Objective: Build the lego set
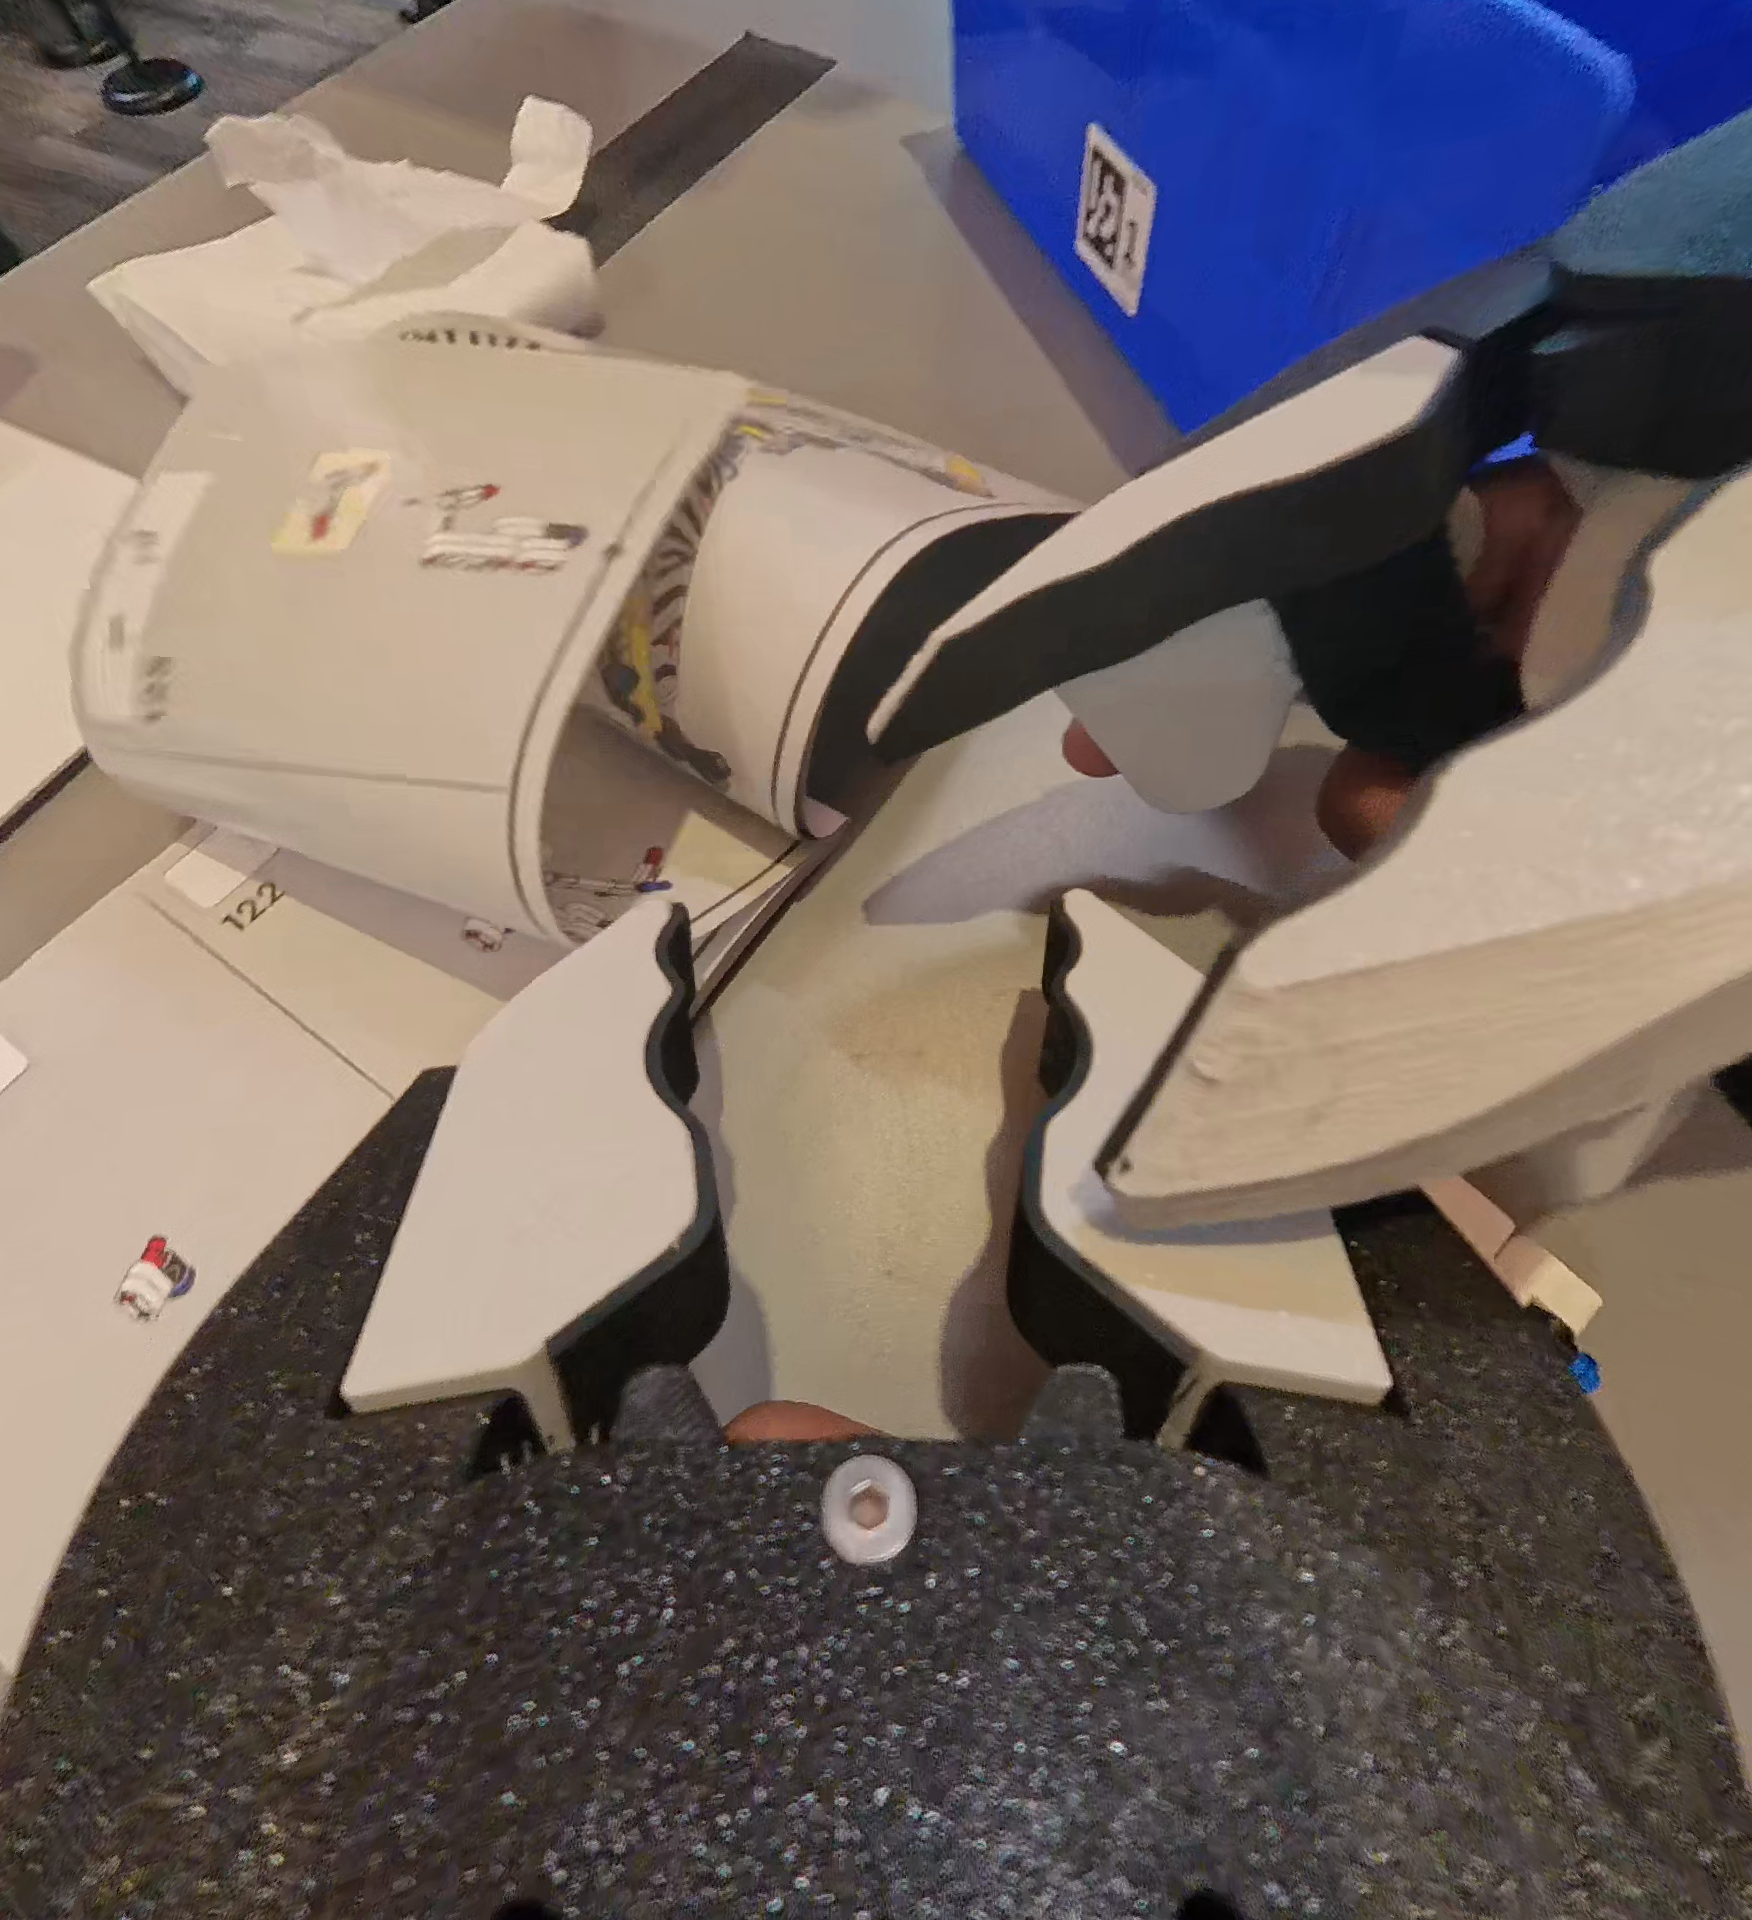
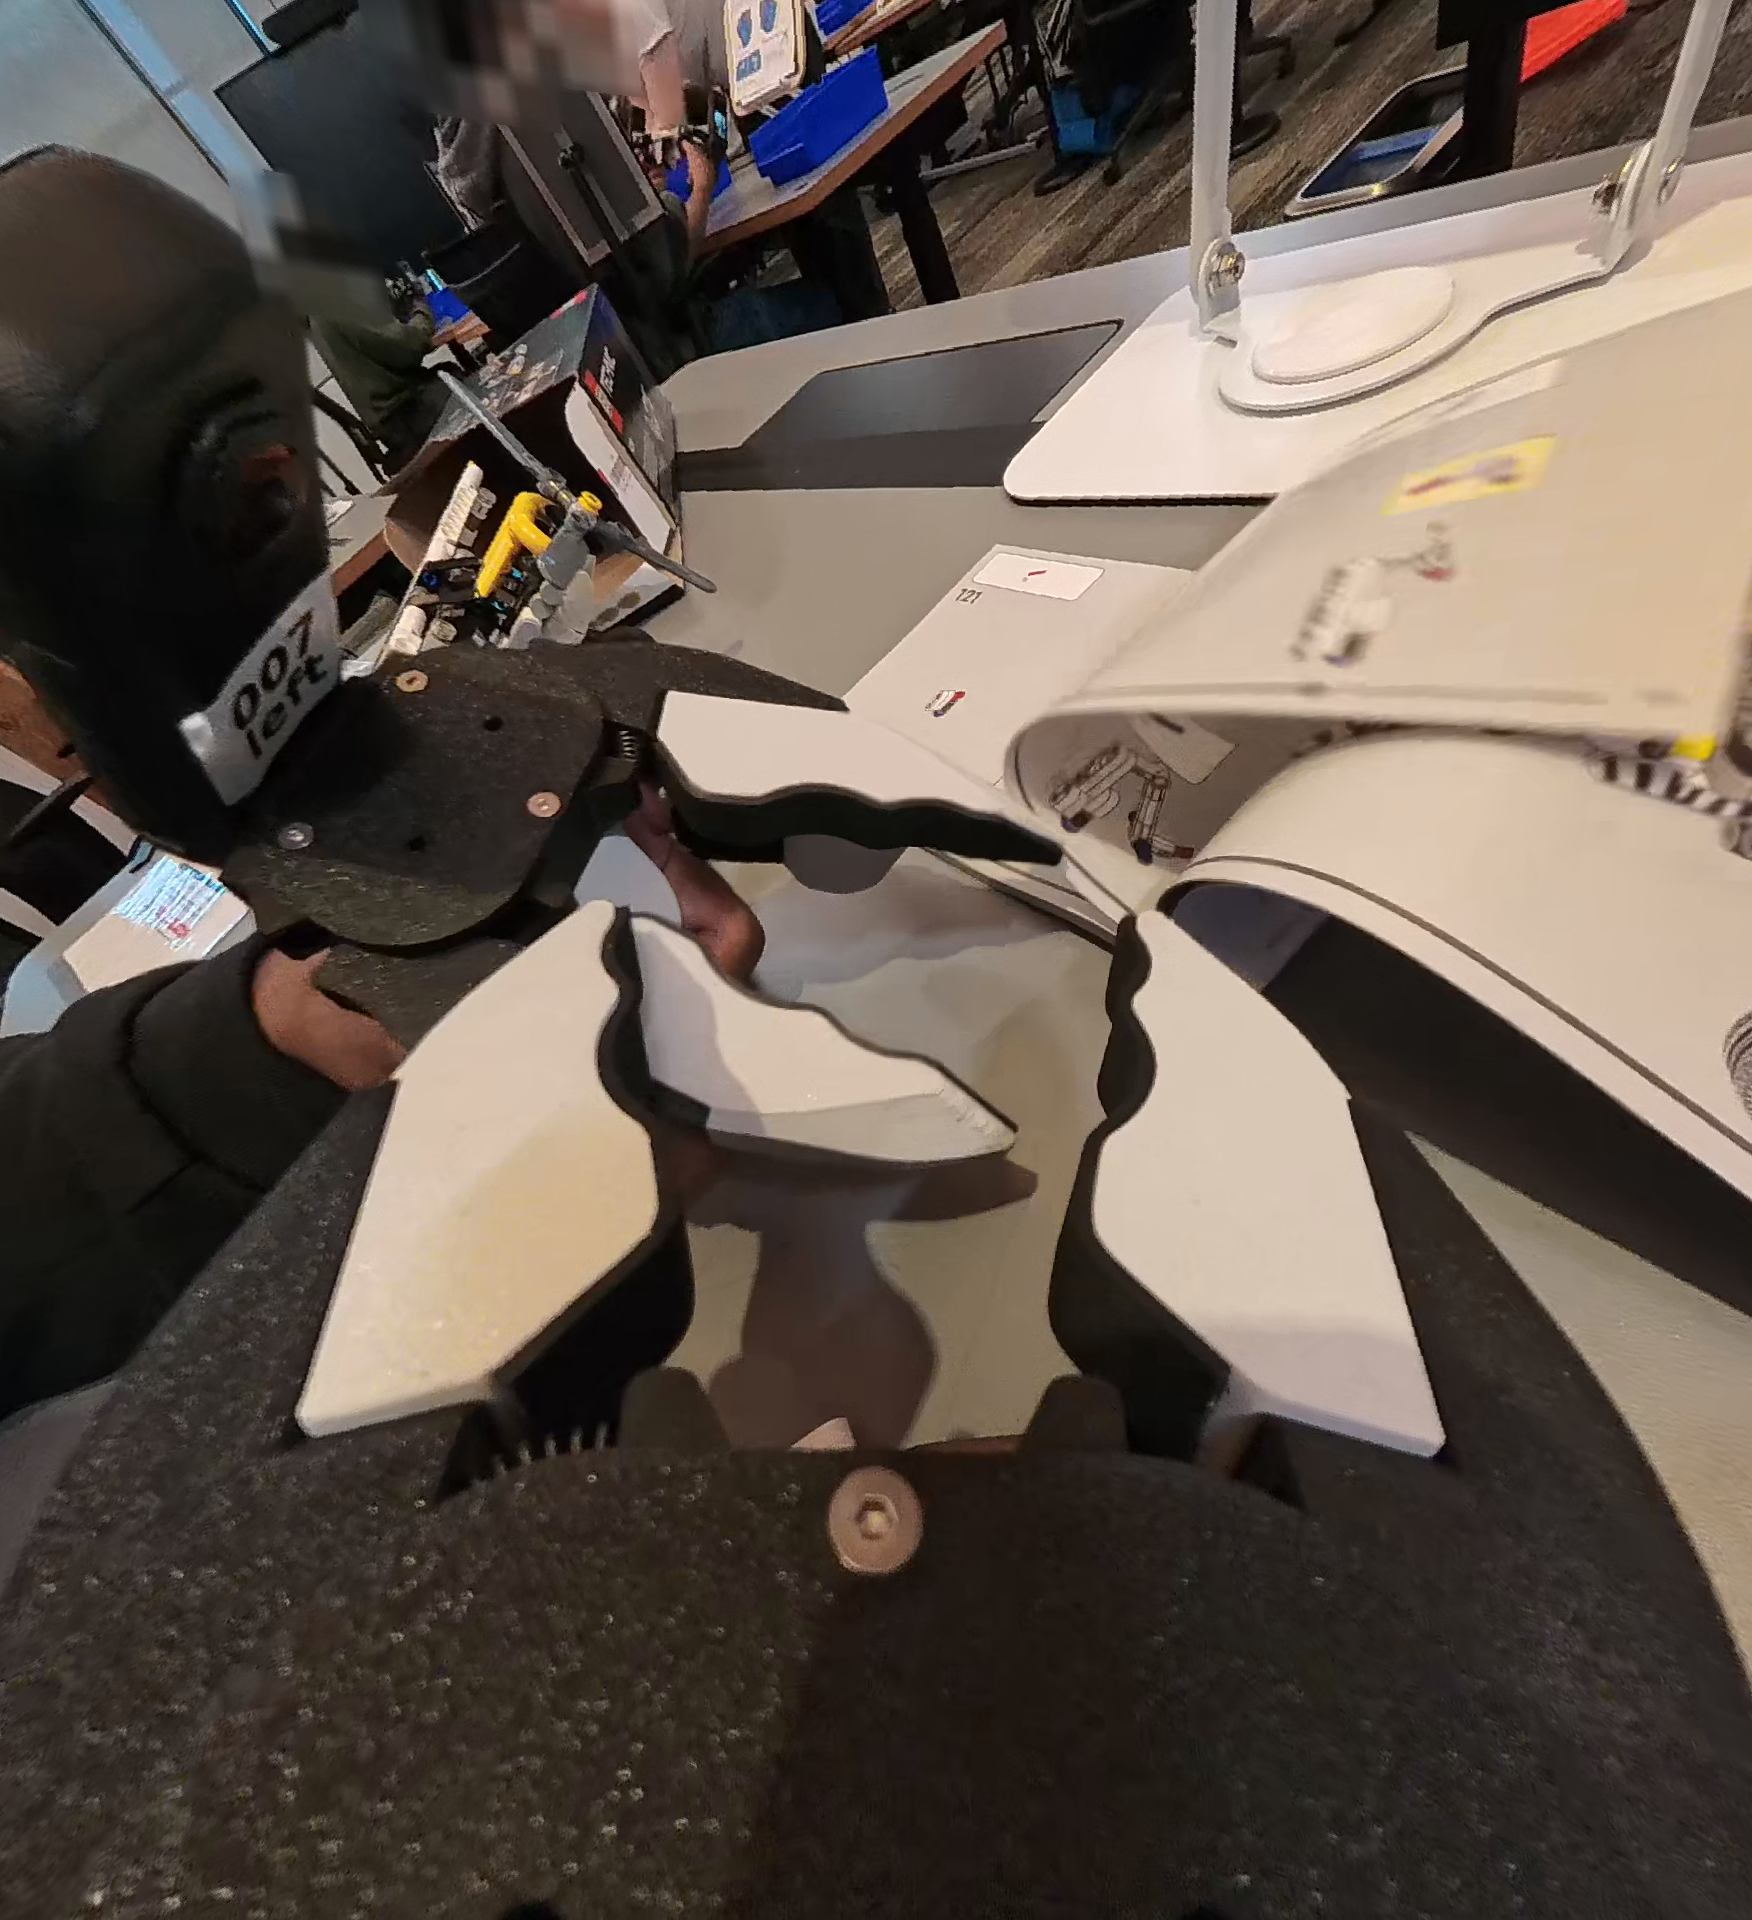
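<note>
Glossy booklet (image 1: 352, 623) pages curling, both white flat-fingered tools agape

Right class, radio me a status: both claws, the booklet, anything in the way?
Left claw open, at the page edge. Right claw open, alongside. Instruction booklet pages curled up. Blue bin behind.

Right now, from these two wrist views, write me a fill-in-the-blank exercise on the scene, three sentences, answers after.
1. The pages of the instruction booklet are curled over, not lying ____.
2. The bin behind the booklet is ____ in colour.
3. Both the left gripper and the right gripper have their jaws ____.

Missing words: flat; blue; open
</note>
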`<action>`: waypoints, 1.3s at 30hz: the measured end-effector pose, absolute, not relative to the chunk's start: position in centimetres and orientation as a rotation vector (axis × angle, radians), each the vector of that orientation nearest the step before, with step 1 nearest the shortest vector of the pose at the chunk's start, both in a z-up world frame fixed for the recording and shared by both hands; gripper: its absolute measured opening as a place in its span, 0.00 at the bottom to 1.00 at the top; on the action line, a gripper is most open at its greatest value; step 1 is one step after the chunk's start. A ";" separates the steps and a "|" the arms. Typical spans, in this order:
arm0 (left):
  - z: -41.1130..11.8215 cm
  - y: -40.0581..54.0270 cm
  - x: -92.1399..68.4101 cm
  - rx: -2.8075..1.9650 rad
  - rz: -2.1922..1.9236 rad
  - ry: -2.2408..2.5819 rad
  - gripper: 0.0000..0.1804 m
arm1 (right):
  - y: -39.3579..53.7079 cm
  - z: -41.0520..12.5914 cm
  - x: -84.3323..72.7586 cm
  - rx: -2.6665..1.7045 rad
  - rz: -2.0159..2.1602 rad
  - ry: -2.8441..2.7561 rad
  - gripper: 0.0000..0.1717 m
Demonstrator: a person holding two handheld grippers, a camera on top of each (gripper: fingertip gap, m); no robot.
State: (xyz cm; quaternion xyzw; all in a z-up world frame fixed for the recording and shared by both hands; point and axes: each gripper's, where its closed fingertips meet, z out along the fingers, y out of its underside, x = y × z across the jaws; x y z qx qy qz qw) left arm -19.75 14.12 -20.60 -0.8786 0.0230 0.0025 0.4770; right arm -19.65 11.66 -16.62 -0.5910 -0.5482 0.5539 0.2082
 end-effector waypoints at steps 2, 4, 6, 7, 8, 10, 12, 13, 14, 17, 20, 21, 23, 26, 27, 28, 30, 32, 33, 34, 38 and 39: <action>-20.7 14.0 -20.0 -2.155 0.023 0.017 0.37 | 11.5 -16.8 -19.6 -1.643 1.544 -1.531 0.50; -20.7 13.8 -20.1 -2.154 0.029 -0.005 0.37 | 11.3 -16.9 -19.5 -1.637 1.548 -1.537 0.50; -20.7 13.7 -20.1 -2.156 0.031 -0.018 0.37 | 11.2 -16.9 -19.5 -1.634 1.553 -1.537 0.50; -20.7 13.7 -20.2 -2.154 0.033 -0.025 0.37 | 11.2 -16.9 -19.4 -1.632 1.554 -1.539 0.50; -20.7 13.6 -20.2 -2.154 0.034 -0.032 0.37 | 11.1 -16.9 -19.4 -1.630 1.554 -1.540 0.50; -20.6 13.5 -20.5 -2.148 0.040 -0.062 0.37 | 11.1 -16.8 -19.3 -1.621 1.557 -1.542 0.50; -20.5 13.4 -20.9 -2.141 0.039 -0.108 0.37 | 11.1 -16.8 -19.2 -1.610 1.557 -1.542 0.50; -20.5 13.3 -21.0 -2.134 0.039 -0.128 0.37 | 11.1 -16.7 -19.1 -1.604 1.560 -1.543 0.50; -20.4 13.2 -21.2 -2.126 0.042 -0.148 0.37 | 11.1 -16.7 -19.1 -1.598 1.563 -1.543 0.50; -20.2 12.9 -21.6 -2.110 0.051 -0.199 0.37 | 11.1 -16.6 -18.9 -1.583 1.580 -1.545 0.49; -19.9 12.6 -21.5 -2.088 0.058 -0.212 0.37 | 10.8 -16.5 -18.8 -1.564 1.607 -1.559 0.50; -19.8 12.5 -21.5 -2.079 0.063 -0.215 0.37 | 10.7 -16.4 -18.7 -1.558 1.611 -1.564 0.50; -19.5 12.2 -21.5 -2.055 0.078 -0.220 0.37 | 10.6 -16.4 -18.7 -1.548 1.613 -1.570 0.50; -19.1 11.6 -21.2 -2.030 0.094 -0.219 0.36 | 10.5 -16.5 -18.7 -1.545 1.614 -1.584 0.49; -19.0 11.4 -21.2 -2.022 0.103 -0.223 0.36 | 10.4 -16.5 -18.6 -1.544 1.614 -1.588 0.49; -18.8 11.2 -21.2 -2.008 0.113 -0.230 0.36 | 10.4 -16.5 -18.6 -1.541 1.615 -1.590 0.49; -18.2 10.9 -21.2 -1.964 0.129 -0.242 0.34 | 10.3 -16.4 -18.6 -1.531 1.629 -1.588 0.48; -17.7 10.4 -21.2 -1.930 0.130 -0.265 0.32 | 10.3 -16.2 -18.5 -1.528 1.651 -1.582 0.48; -17.6 10.2 -21.3 -1.916 0.128 -0.282 0.32 | 10.4 -16.2 -18.5 -1.528 1.659 -1.580 0.47; -17.3 9.9 -21.3 -1.897 0.121 -0.302 0.29 | 10.4 -16.1 -18.5 -1.526 1.664 -1.581 0.47; -15.7 9.0 -21.6 -1.765 0.074 -0.365 0.19 | 10.0 -16.3 -18.4 -1.500 1.641 -1.617 0.45; -15.1 8.9 -21.7 -1.719 0.069 -0.370 0.16 | 9.9 -16.4 -18.4 -1.492 1.631 -1.628 0.45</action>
